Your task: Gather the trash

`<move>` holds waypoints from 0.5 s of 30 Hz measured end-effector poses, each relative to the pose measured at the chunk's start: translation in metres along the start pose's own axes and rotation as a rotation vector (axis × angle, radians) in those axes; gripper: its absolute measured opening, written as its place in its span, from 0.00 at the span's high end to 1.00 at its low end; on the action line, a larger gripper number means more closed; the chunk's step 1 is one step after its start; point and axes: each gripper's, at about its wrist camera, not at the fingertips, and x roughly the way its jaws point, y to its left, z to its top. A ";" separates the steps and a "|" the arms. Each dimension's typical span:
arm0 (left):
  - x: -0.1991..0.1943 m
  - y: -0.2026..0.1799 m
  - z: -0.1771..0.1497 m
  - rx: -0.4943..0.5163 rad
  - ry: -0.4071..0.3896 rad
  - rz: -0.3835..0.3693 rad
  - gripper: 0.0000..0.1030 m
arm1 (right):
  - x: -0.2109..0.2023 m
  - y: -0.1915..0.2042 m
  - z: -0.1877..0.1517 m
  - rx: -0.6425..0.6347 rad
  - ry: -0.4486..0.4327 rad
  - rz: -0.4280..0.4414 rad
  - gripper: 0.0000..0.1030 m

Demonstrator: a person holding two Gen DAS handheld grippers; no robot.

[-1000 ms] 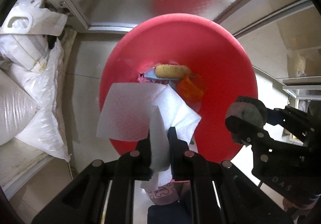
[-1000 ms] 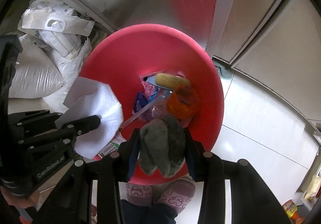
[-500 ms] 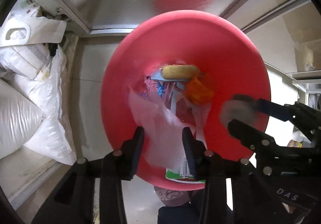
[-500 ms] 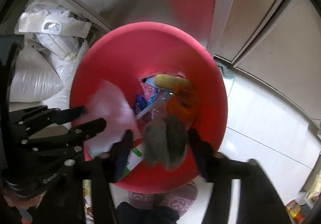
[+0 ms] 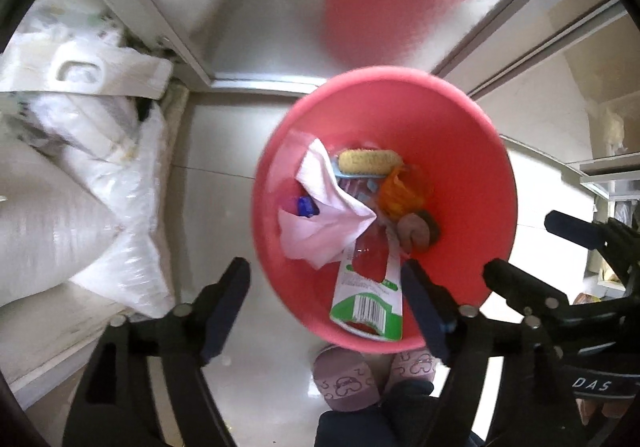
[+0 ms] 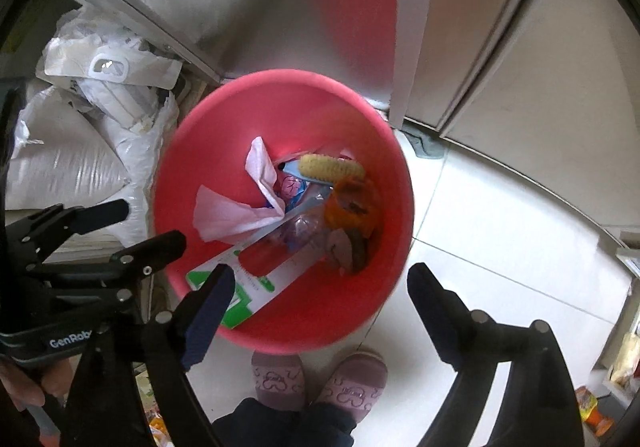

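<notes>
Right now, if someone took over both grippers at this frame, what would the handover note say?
Left gripper: open, nothing between its fingers; its jaws have just been opening. It hangs above the near rim of the red bin.
Right gripper: open and empty too, jaws also just opened, above the same bin.
In the bin: the white tissue, the grey sock, a corn cob, orange scraps and a green-and-white package leaning on the wall.
Done: tissue and sock are both dropped in.
Left: any further trash lies outside these views; look around the floor before moving on.
</notes>
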 end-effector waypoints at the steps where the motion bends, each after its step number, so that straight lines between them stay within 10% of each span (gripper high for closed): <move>1: -0.008 0.000 -0.001 0.000 -0.004 0.005 0.19 | -0.008 0.001 -0.002 0.012 0.000 0.003 0.15; 15: -0.207 -0.012 -0.004 -0.011 -0.120 -0.028 0.13 | -0.185 0.029 -0.009 0.074 -0.138 -0.022 0.01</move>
